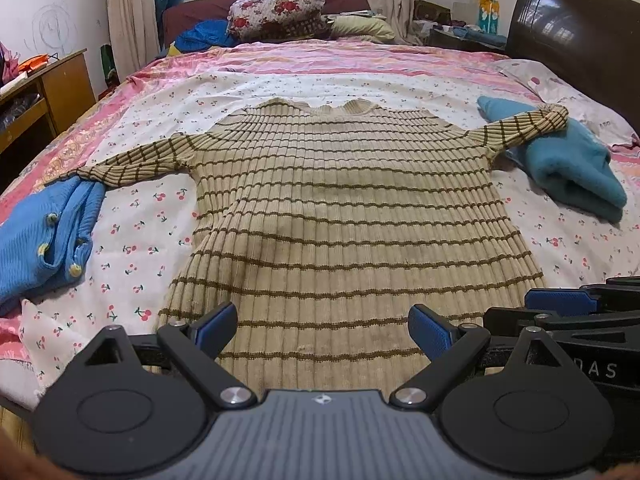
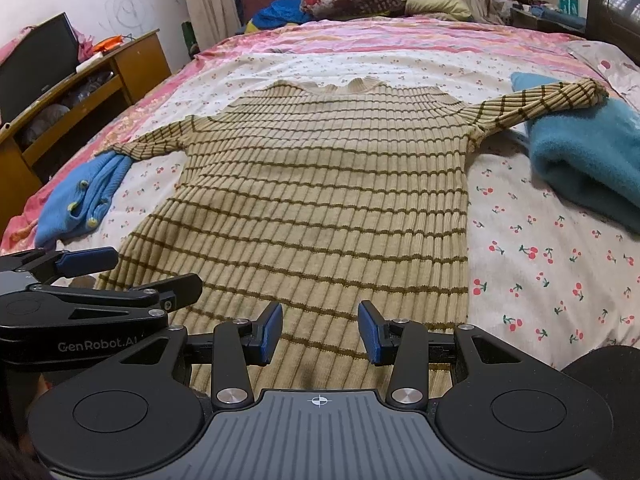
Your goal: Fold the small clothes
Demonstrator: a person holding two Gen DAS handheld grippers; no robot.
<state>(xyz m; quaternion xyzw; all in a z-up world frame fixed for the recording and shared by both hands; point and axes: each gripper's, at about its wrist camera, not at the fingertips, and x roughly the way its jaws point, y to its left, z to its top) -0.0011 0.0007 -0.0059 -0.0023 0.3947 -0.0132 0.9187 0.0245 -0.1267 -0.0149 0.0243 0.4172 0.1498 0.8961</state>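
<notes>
A beige ribbed sweater with brown stripes (image 1: 344,200) lies flat on the bed, collar away from me, both sleeves spread out; it also shows in the right wrist view (image 2: 320,184). Its left sleeve end rests on a blue knit garment (image 1: 48,240), its right sleeve end on a folded teal garment (image 1: 576,168). My left gripper (image 1: 322,332) is open and empty over the sweater's hem. My right gripper (image 2: 320,332) is open and empty over the hem, beside the left one. Each gripper appears at the edge of the other's view.
The bed has a cherry-print sheet (image 2: 540,260) and a pink quilt (image 1: 320,56). Pillows and bundled bedding (image 1: 280,8) sit at the far end. A wooden desk (image 2: 80,92) stands left of the bed, a dark headboard (image 1: 576,32) at right.
</notes>
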